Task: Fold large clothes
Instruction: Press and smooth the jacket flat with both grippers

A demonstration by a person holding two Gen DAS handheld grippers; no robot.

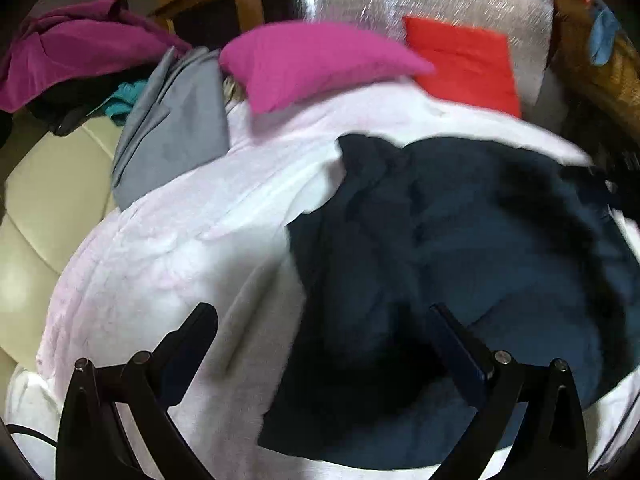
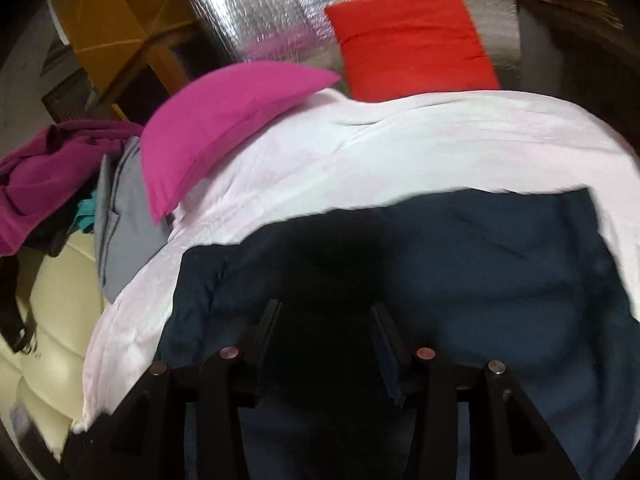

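The dark navy cloth garment (image 1: 460, 280) lies rumpled on the white quilted cover (image 1: 160, 260), seemingly unfolded. Left gripper (image 1: 324, 316) gapes wide above it, empty. Right gripper (image 2: 324, 312) hangs narrower, parted, apparently gripping nothing.

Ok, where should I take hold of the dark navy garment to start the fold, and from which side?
Probably take the navy garment at its far right corner, where the straight far edge lies flat on the white blanket. Bring the right tool over the cloth from the near side. The left tool, open, could take the rumpled far left corner.
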